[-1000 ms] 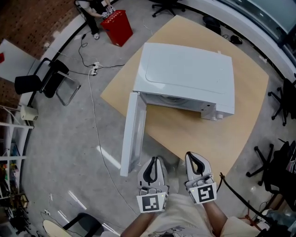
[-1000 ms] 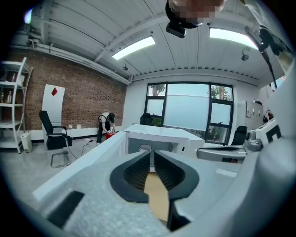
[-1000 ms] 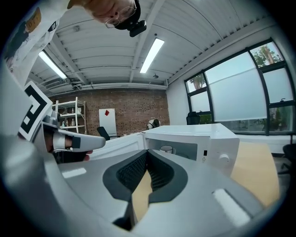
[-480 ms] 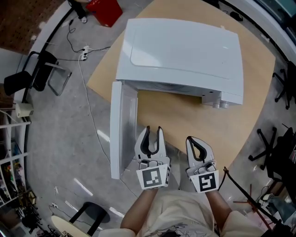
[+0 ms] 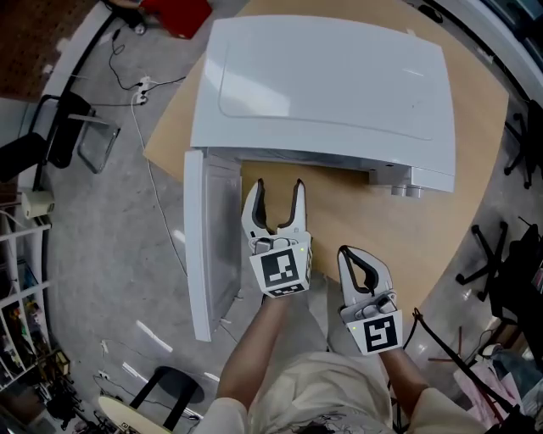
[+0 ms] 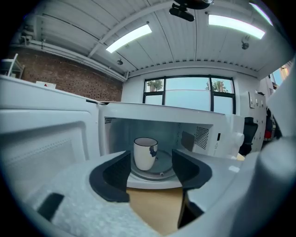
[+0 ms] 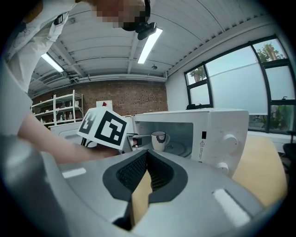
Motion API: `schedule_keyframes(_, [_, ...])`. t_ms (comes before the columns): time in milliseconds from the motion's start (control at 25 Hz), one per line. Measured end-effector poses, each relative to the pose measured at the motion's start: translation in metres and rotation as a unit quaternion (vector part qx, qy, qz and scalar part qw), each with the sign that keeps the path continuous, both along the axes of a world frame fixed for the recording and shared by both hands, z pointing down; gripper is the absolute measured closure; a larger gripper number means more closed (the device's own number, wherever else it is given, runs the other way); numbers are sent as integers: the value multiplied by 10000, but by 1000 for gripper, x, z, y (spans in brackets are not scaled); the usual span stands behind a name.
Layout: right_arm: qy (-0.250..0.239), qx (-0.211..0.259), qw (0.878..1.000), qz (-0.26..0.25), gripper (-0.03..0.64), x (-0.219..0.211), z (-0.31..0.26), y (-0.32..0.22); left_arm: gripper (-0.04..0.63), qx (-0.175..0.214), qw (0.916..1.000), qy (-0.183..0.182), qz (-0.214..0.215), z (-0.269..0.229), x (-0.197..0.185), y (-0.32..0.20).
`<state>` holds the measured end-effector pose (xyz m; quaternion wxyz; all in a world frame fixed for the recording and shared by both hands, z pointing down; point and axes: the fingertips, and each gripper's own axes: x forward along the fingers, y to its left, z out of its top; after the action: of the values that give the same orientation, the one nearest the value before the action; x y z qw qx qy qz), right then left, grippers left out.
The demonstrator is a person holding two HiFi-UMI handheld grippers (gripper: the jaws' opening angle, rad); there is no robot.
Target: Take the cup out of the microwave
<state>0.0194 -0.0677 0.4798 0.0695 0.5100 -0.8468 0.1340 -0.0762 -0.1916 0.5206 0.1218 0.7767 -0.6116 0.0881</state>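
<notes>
A white microwave (image 5: 331,85) stands on the wooden table (image 5: 356,220) with its door (image 5: 208,246) swung open to the left. Inside, a white cup (image 6: 145,152) with a dark mark stands upright on the glass turntable (image 6: 162,170); the right gripper view also shows the cup (image 7: 158,140). My left gripper (image 5: 277,188) points at the open cavity just in front of it, apart from the cup. Its jaws are opening and nothing is between them. My right gripper (image 5: 356,256) hangs back near the table's front edge, its jaws shut and empty.
The microwave's knobs (image 5: 405,190) stick out at its front right. The open door stands left of my left hand. On the floor are a cable (image 5: 157,195), a folding chair (image 5: 64,136), a red bin (image 5: 174,13) and office chairs (image 5: 509,280) at the right.
My left gripper has moved forward to the microwave's opening and its jaws have gone from shut to open. The right gripper has kept back, still shut.
</notes>
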Motion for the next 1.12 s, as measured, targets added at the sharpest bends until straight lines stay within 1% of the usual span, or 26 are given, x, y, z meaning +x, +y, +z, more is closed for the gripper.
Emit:
schedule_keyframes(120, [-16,-32,10000,14,611,-1,3,-5,307,26,10000,-84,26,10,1,-23])
schedule_keyframes(360, [-94,-148,9998,16,611,-2,12,-9,267,-17,9997,-234,-13,37,3,-64])
schedule_keyframes(520, [-105,-221,9997,45,611,1,18,-9,244,33,9994,-344,46,46,11,-91])
schedule_keyframes(680, [-129,-272,9995,51,611,3,22,-11,231,78,9991,-406,95,51,17,-111])
schedule_keyframes(880, [-93,-325,9994,77,611,8,23,-13,205,126,9989,-450,44,55,15,-133])
schedule_keyframes(1040, [-74,-354,9993,114,611,13,24,-13,175,181,9983,-551,24,57,16,-147])
schedule_keyframes(1120, [-63,-357,9993,117,611,14,24,-12,172,211,9979,-618,54,58,17,-152])
